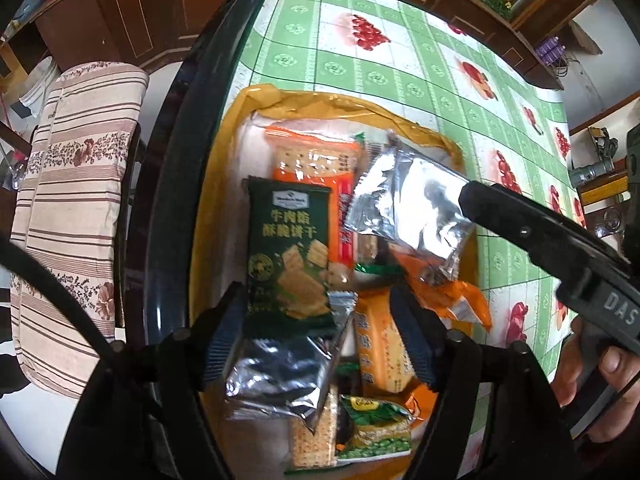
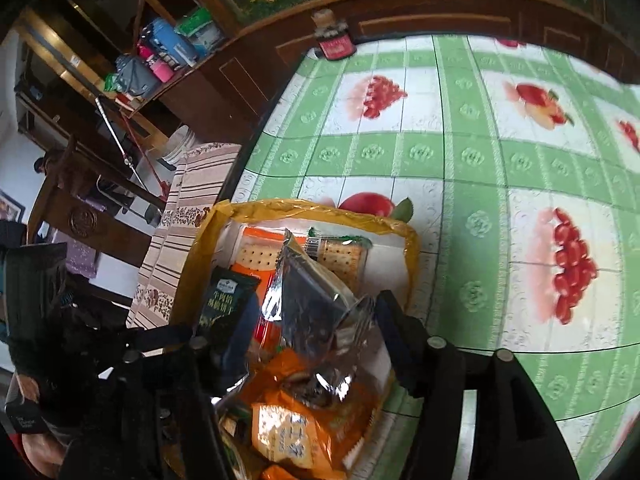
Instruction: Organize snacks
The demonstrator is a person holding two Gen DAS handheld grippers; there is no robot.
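A yellow-rimmed tray [image 1: 400,118] on the table holds several snack packs: an orange cracker pack [image 1: 316,160], a green biscuit pack [image 1: 290,248], and orange and green packs at the near end. My left gripper [image 1: 320,340] hangs over the near end with jaws wide apart; a silver foil pack [image 1: 280,380] and the green pack lie between them, and grip is unclear. My right gripper [image 1: 464,196] comes in from the right, shut on a silver foil packet [image 1: 408,204] held above the tray. In the right wrist view the packet [image 2: 320,304] sits between its fingers [image 2: 312,344] over the tray [image 2: 412,248].
The table has a green checked fruit-print cloth [image 2: 480,152] and a dark rim [image 1: 192,120]. A red-labelled jar [image 2: 334,42] stands at the far edge. A striped cushioned chair [image 1: 76,200] is left of the table. Wooden cabinets [image 2: 240,76] stand behind.
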